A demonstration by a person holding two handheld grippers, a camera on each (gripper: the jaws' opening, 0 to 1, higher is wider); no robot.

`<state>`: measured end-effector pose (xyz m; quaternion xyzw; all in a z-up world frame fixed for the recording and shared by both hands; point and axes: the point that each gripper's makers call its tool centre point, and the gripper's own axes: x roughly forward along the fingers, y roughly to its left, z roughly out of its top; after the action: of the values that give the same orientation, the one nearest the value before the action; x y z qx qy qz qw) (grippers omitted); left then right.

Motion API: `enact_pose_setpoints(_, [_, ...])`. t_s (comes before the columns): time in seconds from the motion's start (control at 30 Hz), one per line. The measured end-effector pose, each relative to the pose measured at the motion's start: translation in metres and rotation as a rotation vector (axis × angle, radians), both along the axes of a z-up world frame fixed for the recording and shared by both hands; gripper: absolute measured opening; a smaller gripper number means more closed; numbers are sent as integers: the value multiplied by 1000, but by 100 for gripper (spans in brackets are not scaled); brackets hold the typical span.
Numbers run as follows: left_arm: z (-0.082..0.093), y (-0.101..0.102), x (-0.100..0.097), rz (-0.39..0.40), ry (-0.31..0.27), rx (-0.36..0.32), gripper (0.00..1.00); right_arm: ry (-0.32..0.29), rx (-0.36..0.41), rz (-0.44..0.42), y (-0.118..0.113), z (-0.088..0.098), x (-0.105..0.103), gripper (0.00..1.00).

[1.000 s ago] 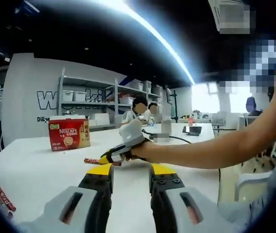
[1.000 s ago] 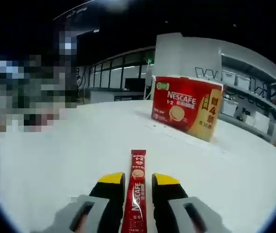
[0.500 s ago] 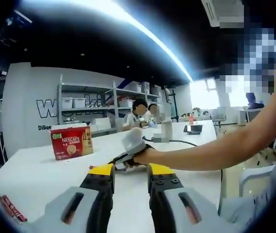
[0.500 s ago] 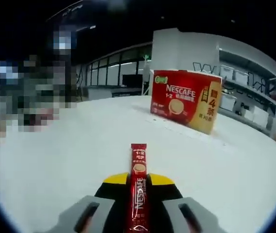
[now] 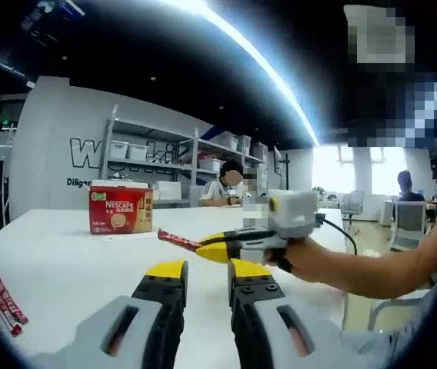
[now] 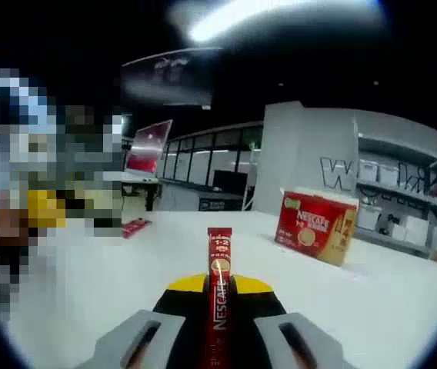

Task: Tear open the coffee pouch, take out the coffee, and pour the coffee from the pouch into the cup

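Writing: the red box (image 5: 121, 211) on the white table (image 5: 65, 269) read "NESCAFE"; the coffee stick (image 6: 218, 296) also read "NESCAFE" with "1+2" at its top; large letters starting "W" stood on the far wall.
Right gripper (image 6: 218, 286): jaws were pressed tight on the coffee stick, which stood up between the yellow tips, lifted above the table.
Left gripper (image 5: 205, 270): jaws stood slightly apart with nothing between them.
Spare sticks (image 5: 1, 304): lay on the table at the left edge of the left gripper view.

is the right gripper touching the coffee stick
Touching. In the right gripper view the right gripper has its jaws shut on the coffee stick, which stands up between them.
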<state>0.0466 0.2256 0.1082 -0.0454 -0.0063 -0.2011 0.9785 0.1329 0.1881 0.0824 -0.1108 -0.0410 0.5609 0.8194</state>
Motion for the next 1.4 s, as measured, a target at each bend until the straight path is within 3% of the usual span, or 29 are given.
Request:
enact_pose_setpoints(0.13, [11,-14,-8,-86,38,-198,24,-147,67,-17,-11,22,-59,12])
enact_pose_setpoints(0.2, [17,-13,-12,-115,53,-289,25,-170,102,-24,-16,29,-82,12])
enact_pose_setpoints(0.33, [30,-16,-21,-197,49,-396,24,-195,180,-64,-26,47,-112,12])
enact_pose_setpoints(0.43, [42,-20,-29,-272,54,-499,24,-227,174,-49,-25,53,-132,12])
enact_pose_setpoints(0.53, [50,-35,-40,-345,57,-500,23,-310,162,-85,-27,62,-145,12])
enact_pose_setpoints(0.67, [60,-39,-51,-347,36,-476,14,-356,152,-100,-26,69,-162,12])
enact_pose_setpoints(0.83, [77,-41,-68,-402,32,-536,13,-354,184,-83,-29,85,-173,13])
enact_pose_setpoints(0.93, [90,-43,-78,-447,-3,-566,13,-389,184,-80,-29,95,-182,13])
enact_pose_setpoints(1.07, [100,-43,-82,-447,-53,-541,19,-404,187,-67,-28,103,-188,13])
enact_pose_setpoints(1.13, [98,-44,-83,-441,-41,-530,14,-412,175,-68,-26,101,-187,13])
enact_pose_setpoints(1.23, [93,-45,-81,-422,-11,-534,13,-369,187,-57,-27,96,-184,14])
enact_pose_setpoints(1.3, [92,-43,-79,-431,16,-588,12,-346,192,-23,-25,94,-186,17])
enact_pose_setpoints(1.4, [87,-33,-74,-413,24,-616,11,-254,189,50,-23,87,-188,24])
